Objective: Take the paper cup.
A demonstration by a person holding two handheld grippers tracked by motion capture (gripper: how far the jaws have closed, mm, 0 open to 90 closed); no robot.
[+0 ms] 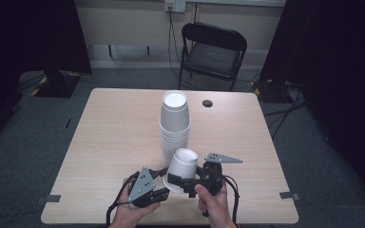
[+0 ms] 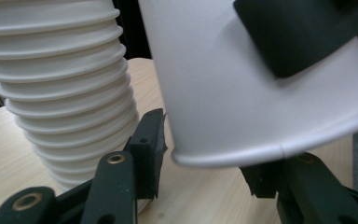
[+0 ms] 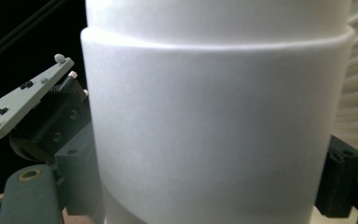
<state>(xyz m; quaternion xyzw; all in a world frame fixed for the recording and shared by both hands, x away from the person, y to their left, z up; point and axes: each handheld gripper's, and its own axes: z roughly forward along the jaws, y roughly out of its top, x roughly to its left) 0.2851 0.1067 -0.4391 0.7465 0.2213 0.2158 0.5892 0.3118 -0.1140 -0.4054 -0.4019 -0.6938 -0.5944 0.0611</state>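
A tall stack of upturned white cups (image 1: 174, 124) stands mid-table; its ribbed rims show in the left gripper view (image 2: 60, 88). Just in front of it, a single white cup (image 1: 182, 166) hangs tilted, base up, with my right gripper (image 1: 183, 179) shut on its wall. The same cup (image 3: 214, 121) spans the gap between that gripper's jaws (image 3: 209, 186), and one black pad (image 2: 298, 32) presses on its side. My left gripper (image 1: 165, 192) points at the cup's lower rim (image 2: 223, 158). Its jaws (image 2: 209, 172) stand apart under that rim; the left fingertip (image 2: 151, 144) is almost touching it.
The wooden table (image 1: 114, 123) has a round cable hole (image 1: 207, 103) behind the stack. A black folding chair (image 1: 214, 50) stands beyond the far edge. Dark curtains hang on both sides, with cables on the floor. Both hands are near the table's front edge.
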